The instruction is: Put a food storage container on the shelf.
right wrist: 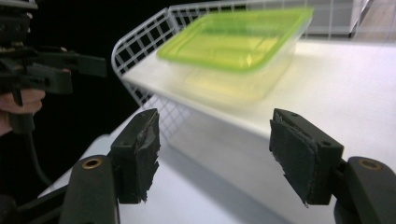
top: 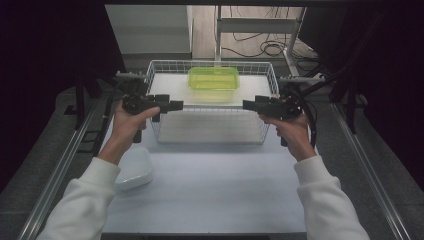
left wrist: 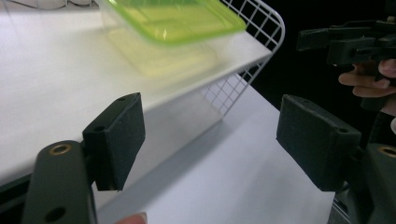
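Evidently both hands frame the wire basket (top: 212,132); left gripper (top: 176,105) and right gripper (top: 248,105) hang open and empty at its sides, aimed inward, probably for the green-lidded box (top: 213,80) at its back

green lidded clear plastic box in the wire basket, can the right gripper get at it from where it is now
Probably yes. The green-lidded clear plastic box sits on the raised white shelf inside the white wire basket. The right gripper, jaws open and empty, is inside the rim with nothing between.
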A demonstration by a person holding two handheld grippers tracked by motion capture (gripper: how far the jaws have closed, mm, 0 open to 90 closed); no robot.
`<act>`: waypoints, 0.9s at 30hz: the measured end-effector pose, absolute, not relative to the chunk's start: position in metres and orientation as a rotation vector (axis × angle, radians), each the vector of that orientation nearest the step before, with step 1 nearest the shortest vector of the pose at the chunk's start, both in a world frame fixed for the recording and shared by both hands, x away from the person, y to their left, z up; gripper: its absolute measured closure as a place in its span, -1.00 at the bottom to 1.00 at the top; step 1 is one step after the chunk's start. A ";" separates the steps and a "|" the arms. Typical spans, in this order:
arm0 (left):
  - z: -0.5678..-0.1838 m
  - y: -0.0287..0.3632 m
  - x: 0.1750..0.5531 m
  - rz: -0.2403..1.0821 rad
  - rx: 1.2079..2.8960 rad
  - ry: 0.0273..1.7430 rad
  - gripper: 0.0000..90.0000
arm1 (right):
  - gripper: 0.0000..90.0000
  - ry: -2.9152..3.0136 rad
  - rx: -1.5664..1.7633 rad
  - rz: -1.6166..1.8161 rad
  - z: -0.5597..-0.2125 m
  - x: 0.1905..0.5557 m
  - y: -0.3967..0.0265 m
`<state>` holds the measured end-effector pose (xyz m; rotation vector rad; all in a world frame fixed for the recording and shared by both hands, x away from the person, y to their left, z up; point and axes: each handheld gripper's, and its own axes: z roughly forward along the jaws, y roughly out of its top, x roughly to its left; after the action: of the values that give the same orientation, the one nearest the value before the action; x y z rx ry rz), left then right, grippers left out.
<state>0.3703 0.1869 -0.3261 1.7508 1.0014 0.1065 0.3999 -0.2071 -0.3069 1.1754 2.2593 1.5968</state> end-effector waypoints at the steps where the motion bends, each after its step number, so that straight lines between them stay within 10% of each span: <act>1: -0.331 0.188 0.364 0.109 1.756 1.000 -0.48 | -0.27 2.271 1.165 1.592 -0.311 0.394 -0.208; 27: -0.437 0.185 0.278 0.031 1.977 1.089 -0.44 | -0.31 2.529 1.172 1.344 -0.437 0.313 -0.213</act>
<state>0.2781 0.1849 -0.4375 1.9771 1.0892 0.0314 0.3131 -0.2134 -0.4374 1.1715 2.5287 1.3441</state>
